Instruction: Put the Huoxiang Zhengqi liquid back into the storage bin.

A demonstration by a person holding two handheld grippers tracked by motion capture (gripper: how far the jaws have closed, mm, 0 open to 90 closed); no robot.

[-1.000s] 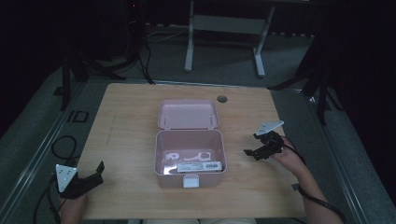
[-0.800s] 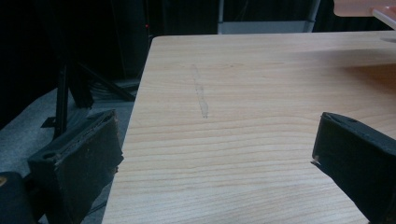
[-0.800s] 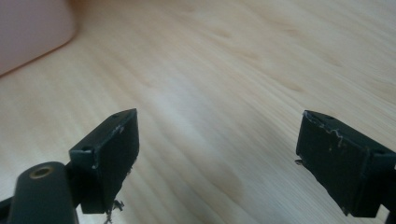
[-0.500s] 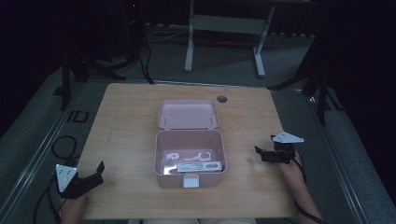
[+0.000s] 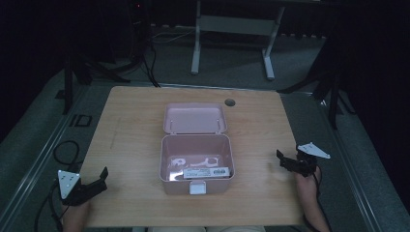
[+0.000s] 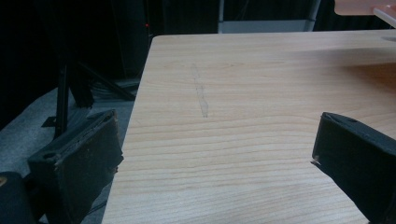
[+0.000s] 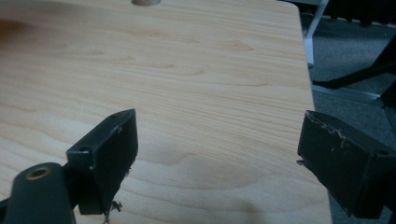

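A: Pink box [image 5: 197,164], at the middle of the wooden table [image 5: 135,130], lid [image 5: 195,117] thrown back flat behind it toward the far edge. Small white pieces and a labelled white card [image 5: 207,172] inside, on the floor of the box.

B: And the left gripper [image 5: 99,180]?

A: Down at the near left corner of the table, well apart from the box. Jaws spread wide, nothing between them, just bare wood [image 6: 224,140] in the left gripper view.

B: Right gripper [image 5: 285,162]?

A: Near the table's right edge, level with the box's front half, also well clear of it. Jaws wide apart too, empty, only tabletop between them in the right gripper view. Pointed leftward toward the box.

B: Anything else on the table?

A: A round hole [image 5: 229,102] near the far edge, just right of the lid.
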